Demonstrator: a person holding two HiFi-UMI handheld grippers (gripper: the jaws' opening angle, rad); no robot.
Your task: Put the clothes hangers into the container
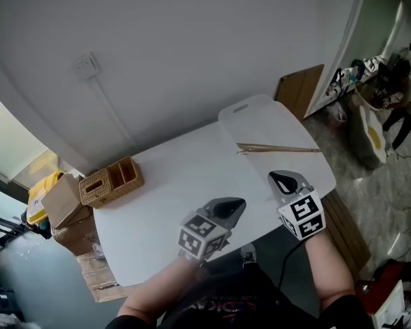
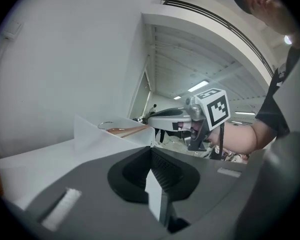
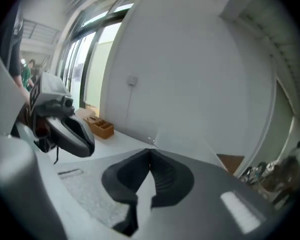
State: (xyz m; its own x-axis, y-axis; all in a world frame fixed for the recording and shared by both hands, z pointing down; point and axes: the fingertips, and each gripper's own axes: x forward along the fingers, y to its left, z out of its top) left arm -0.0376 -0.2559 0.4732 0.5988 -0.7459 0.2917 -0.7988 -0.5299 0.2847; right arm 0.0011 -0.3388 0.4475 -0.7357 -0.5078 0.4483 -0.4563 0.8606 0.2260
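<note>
A white tabletop runs along a plain pale wall, with a wicker box at its left end. The wooden clothes hangers lie across the white container at the far right. I see none loose elsewhere, so I judge the job all but done. My left tool and right tool hover near the front edge, each with jaws closed together on nothing.
</note>
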